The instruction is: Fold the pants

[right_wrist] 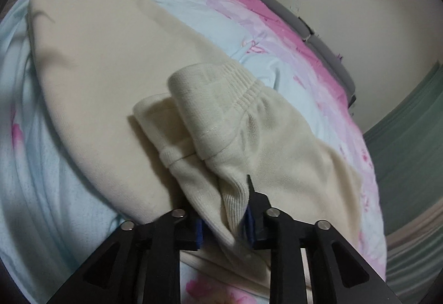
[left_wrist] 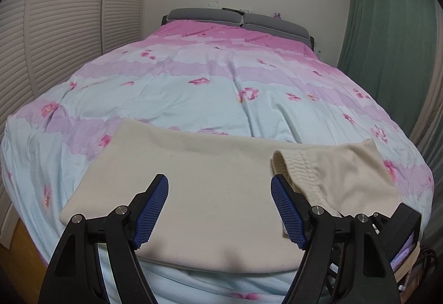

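We see cream knit pants (left_wrist: 210,193) lying on a floral duvet (left_wrist: 221,87) at the foot end of the bed, well apart from the gray headboard (left_wrist: 238,18). Our left gripper (left_wrist: 220,209) hangs over the flat folded part, its 2 blue pads (left_wrist: 152,209) spread wide and holding nothing. Our right gripper (right_wrist: 224,223) is clamped narrow on a bunch of the pants' fabric beside the ribbed waistband (right_wrist: 218,87), which is lifted and curled over the flat part, on the side away from the headboard.
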Tool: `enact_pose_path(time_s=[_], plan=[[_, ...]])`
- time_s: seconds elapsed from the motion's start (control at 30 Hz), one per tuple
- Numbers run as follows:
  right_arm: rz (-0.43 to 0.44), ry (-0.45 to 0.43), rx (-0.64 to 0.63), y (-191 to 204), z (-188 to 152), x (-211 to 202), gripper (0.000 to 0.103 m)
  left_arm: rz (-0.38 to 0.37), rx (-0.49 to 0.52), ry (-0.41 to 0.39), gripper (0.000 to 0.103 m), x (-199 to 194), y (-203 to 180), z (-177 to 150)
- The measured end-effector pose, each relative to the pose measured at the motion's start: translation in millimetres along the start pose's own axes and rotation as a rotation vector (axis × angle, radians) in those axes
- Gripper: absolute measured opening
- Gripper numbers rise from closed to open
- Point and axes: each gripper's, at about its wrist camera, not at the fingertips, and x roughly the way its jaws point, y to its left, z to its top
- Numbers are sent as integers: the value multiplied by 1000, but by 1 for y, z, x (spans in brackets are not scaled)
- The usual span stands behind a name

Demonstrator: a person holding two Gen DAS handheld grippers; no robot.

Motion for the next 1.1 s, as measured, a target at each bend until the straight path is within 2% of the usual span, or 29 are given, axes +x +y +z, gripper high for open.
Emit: enact_pose_path(time_s=[0.1, 0.2, 0.27, 0.33, 0.37, 0.47, 0.6, 0.7, 0.8, 0.9, 0.97, 1.1], plan=[[49, 6, 70, -12, -2, -10, 30, -11, 6, -6, 76, -6, -5, 5], [151, 4, 214, -40, -9, -26, 32, -35, 3, -12, 76, -10, -13, 9], [230, -12, 343, -66, -21, -41, 39, -59, 8, -13, 76, -10, -24, 11], [250, -32, 463, -93, -33, -50, 47, -82, 31, -9, 76, -6, -41, 9], [260, -42, 540, -112, -43, -56, 48, -94, 40, -3, 76, -4, -47, 8], [253, -37, 696, -149, -68, -60, 48, -133, 65, 14, 76, 7, -73, -1], [200, -18, 799, -180, -90, -55, 48, -152, 113, 46, 76, 26, -101, -18], [180, -22, 882, -198, -108, -52, 48, -154, 131, 73, 66, 42, -112, -29], [146, -31, 942, -209, -121, -51, 48, -155, 126, 115, 51, 58, -115, -37], [126, -33, 976, -219, -133, -48, 48, -145, 108, 119, 48, 67, -114, -43], [119, -26, 992, -221, -139, -45, 48, -133, 103, 120, 40, 71, -112, -46], [140, -6, 1020, -223, -148, -37, 48, -130, 99, 150, 39, 78, -106, -55]])
